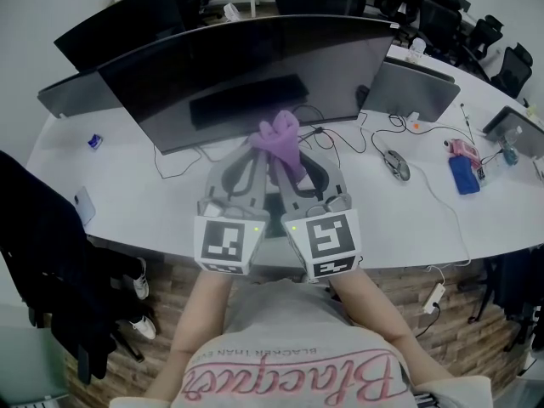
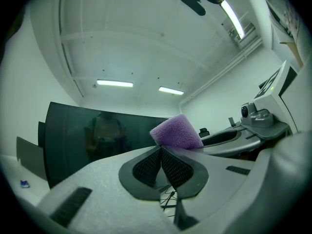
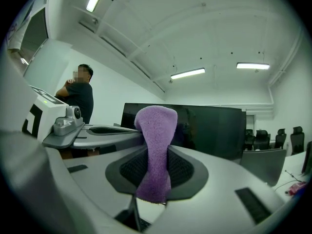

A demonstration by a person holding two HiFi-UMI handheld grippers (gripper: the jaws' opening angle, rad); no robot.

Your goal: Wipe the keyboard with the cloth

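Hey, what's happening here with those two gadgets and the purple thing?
A person at a white desk holds a pair of tongs in each hand, up in front of a curved monitor. The right tongs are clamped on a purple cloth, which sticks up between them. The left tongs are shut too and seem to nip a corner of the same cloth. No wiping is under way: the cloth is in the air, off the desk.

Shirt (image 1: 293,379), head view: pink script print, upside down to the camera, reading roughly "Blacque…". Small capitals beside it read "BLACKER THAN…"; the rest is illegible.
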